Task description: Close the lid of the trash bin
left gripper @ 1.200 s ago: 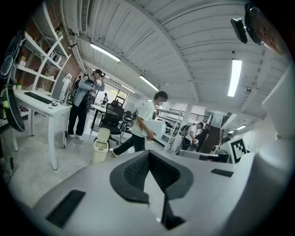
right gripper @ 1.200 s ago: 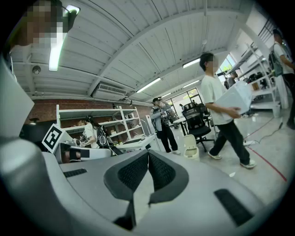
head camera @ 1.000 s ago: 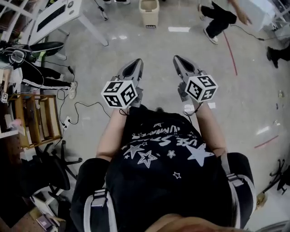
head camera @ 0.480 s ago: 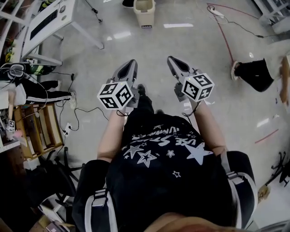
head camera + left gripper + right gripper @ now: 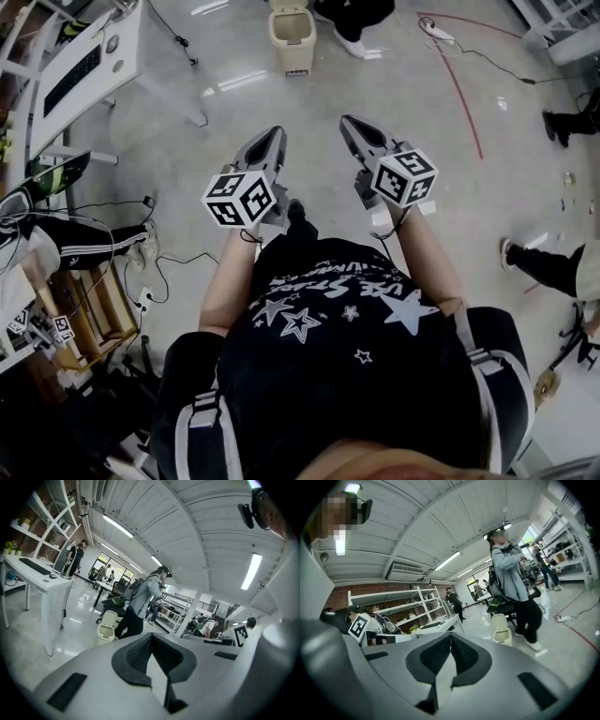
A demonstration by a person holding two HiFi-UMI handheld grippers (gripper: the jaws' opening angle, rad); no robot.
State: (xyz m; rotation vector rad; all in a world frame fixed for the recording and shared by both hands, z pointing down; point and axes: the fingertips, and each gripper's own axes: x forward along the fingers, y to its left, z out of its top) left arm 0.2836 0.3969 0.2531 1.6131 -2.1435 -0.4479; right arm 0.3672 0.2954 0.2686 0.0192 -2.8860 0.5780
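The trash bin [image 5: 291, 30] is small and cream-coloured, and it stands on the floor far ahead with its lid tipped up. It shows small in the left gripper view [image 5: 107, 626] and in the right gripper view [image 5: 502, 629]. I hold both grippers side by side at chest height, well short of it. My left gripper [image 5: 272, 141] [image 5: 151, 638] is shut, its dark pads meeting with nothing between them. The right gripper [image 5: 351, 127] [image 5: 450, 638] is shut and empty as well.
A person [image 5: 140, 603] [image 5: 512, 581] stands right beside the bin. A white table [image 5: 89, 58] is at the far left, with cables [image 5: 164, 234] and a wooden shelf [image 5: 98, 305] on the floor below it. Another person's foot [image 5: 525, 258] is at the right.
The head view has swung a little, and both grippers stay shut and together. A passer-by who was at the right has walked over and now stands next to the bin.
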